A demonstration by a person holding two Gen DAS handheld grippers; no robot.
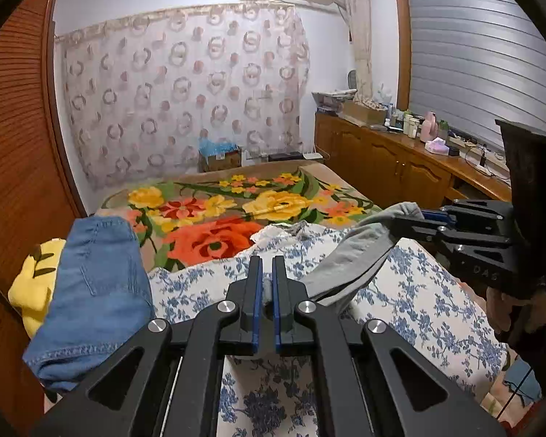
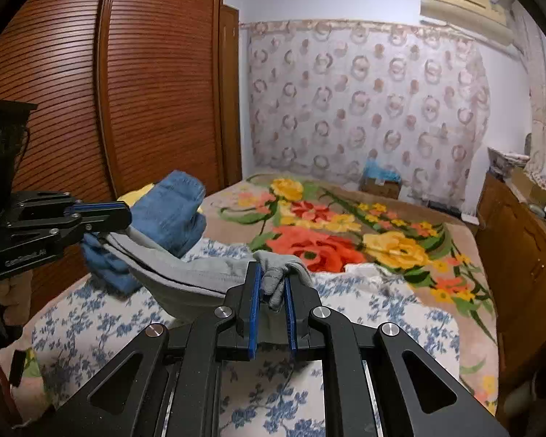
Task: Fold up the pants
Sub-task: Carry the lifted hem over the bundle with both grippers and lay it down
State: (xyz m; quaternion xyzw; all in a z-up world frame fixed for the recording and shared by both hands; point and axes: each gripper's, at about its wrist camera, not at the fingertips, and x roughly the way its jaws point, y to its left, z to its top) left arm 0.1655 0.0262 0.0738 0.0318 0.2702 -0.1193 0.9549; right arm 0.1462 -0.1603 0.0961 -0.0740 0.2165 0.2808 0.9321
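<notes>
Held above the blue-flowered white bedsheet [image 1: 418,291]: soft grey cotton pants [image 2: 185,273], strung between both tongs. Left tongs [image 1: 267,291] clamped on one end, cloth there barely visible; right tongs [image 2: 273,291] gripping bunched fabric, seen clearly only from the right wrist. Folded blue denim jeans [image 1: 98,291] beside, partly cut off.

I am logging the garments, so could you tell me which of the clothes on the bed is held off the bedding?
The grey pants: the left gripper and right gripper each pinch an end, while the blue jeans lie piled, ungripped.
</notes>
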